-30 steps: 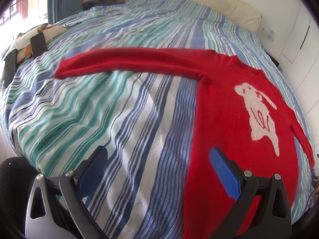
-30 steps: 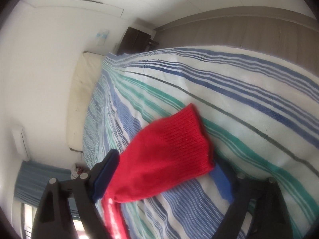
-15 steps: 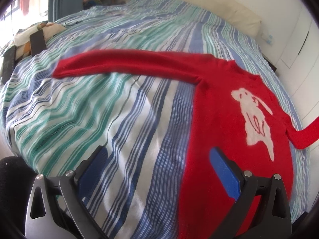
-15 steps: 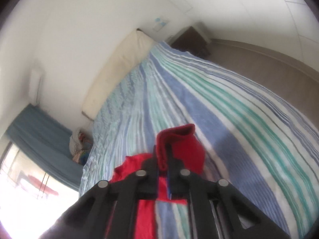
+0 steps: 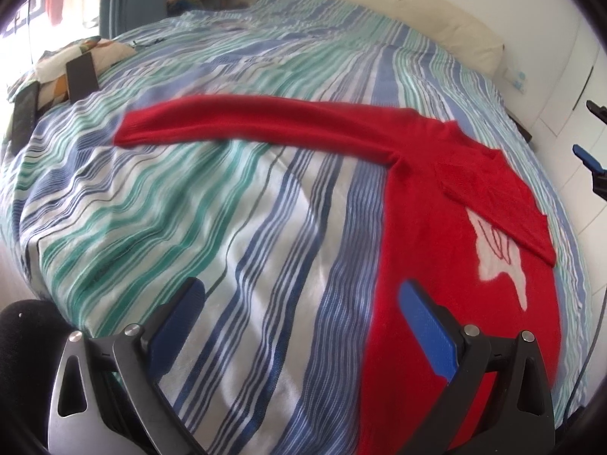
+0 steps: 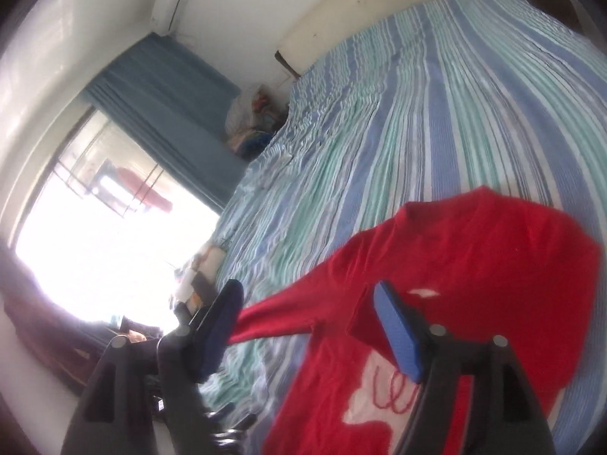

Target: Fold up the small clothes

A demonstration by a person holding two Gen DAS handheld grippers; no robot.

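A red sweater (image 5: pixel 425 235) with a white animal picture lies flat on the striped bed cover (image 5: pixel 227 227). Its left sleeve (image 5: pixel 265 121) stretches out to the left. The right sleeve (image 5: pixel 489 189) lies folded across the chest, covering the top of the picture. My left gripper (image 5: pixel 301 292) is open low over the bed, its right finger above the sweater's hem side. My right gripper (image 6: pixel 307 290) hovers above the sweater (image 6: pixel 474 258) with its jaws opening and nothing between the pads. Its fingertips also show at the right edge of the left wrist view, right gripper (image 5: pixel 587 129).
A patterned cushion (image 5: pixel 81 57) and dark flat objects (image 5: pixel 24 113) lie at the bed's left edge. The cream headboard (image 5: pixel 436 11) runs along the far side. A blue curtain (image 6: pixel 170 113), a bright window and a bag of things (image 6: pixel 254 113) stand beyond the bed.
My right gripper shut on the right cuff, carried it up and over the chest, then opened. The sleeve now lies folded on the sweater. The left gripper stayed put.
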